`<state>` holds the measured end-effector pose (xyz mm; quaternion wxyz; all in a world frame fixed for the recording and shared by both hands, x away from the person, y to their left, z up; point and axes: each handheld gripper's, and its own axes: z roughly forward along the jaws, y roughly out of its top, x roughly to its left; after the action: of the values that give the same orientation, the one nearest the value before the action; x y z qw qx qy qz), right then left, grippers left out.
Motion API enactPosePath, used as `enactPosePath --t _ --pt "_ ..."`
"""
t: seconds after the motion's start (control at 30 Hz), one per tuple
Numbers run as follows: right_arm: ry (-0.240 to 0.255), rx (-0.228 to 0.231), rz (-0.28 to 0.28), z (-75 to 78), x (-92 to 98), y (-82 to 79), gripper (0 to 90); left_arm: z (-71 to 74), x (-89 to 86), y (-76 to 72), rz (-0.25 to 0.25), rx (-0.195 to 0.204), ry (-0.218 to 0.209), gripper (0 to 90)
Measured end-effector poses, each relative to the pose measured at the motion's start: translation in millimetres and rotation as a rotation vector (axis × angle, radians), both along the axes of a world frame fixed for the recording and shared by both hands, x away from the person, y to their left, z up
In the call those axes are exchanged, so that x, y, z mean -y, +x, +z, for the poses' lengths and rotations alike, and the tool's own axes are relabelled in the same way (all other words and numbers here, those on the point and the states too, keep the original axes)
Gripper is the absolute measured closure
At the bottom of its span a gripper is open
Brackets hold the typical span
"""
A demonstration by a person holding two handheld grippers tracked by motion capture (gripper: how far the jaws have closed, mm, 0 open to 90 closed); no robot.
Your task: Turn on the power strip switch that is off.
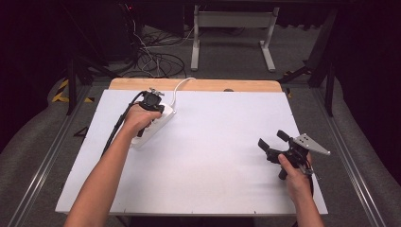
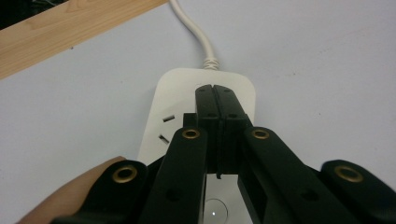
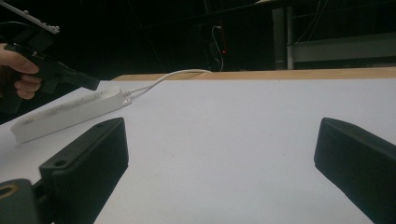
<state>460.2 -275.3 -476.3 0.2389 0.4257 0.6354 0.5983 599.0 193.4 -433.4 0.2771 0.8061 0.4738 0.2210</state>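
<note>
Left gripper (image 1: 152, 101) over the white power strip (image 1: 153, 124) at far-left part of white table (image 1: 217, 156), jaws pressed together, nothing between them, tips resting on or just above the strip's top near its cable end; contact not certain. In left gripper view, closed jaw tips (image 2: 215, 100) above strip (image 2: 175, 100), sockets showing beside them, round button (image 2: 215, 210) below. White cable (image 1: 177, 87) running off the strip's far end over the wooden edge (image 1: 198, 85). Right gripper (image 1: 274, 142) near right table edge, well apart from strip, jaws wide apart, empty, held just above bare table. Right gripper view: strip (image 3: 70, 112) far left, left gripper (image 3: 91, 84) above it.
</note>
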Motion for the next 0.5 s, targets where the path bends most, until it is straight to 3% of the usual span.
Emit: enactPosePath --t 0.13,0.2,0.3,0.37,0.5 --pt "0.005 0.004 -0.004 0.6 0.8 -0.3 3.9 -8.7 1.5 0.3 -0.009 -0.039 0.022 90.0" --pt "0.005 0.005 -0.003 0.7 0.3 -0.1 3.9 -11.0 2.1 0.9 0.0 -0.036 0.014 90.0" --pt "0.008 -0.003 -0.004 0.6 -1.1 0.0 3.9 -11.3 3.2 0.6 0.001 -0.027 0.058 90.0" --pt "0.007 0.0 -0.002 0.7 -1.6 0.6 3.9 -11.3 0.9 0.8 -0.001 -0.044 0.03 90.0" --pt "0.001 -0.002 -0.003 -0.2 -1.4 2.3 3.9 -13.5 -1.7 -0.9 -0.005 -0.026 0.011 90.0"
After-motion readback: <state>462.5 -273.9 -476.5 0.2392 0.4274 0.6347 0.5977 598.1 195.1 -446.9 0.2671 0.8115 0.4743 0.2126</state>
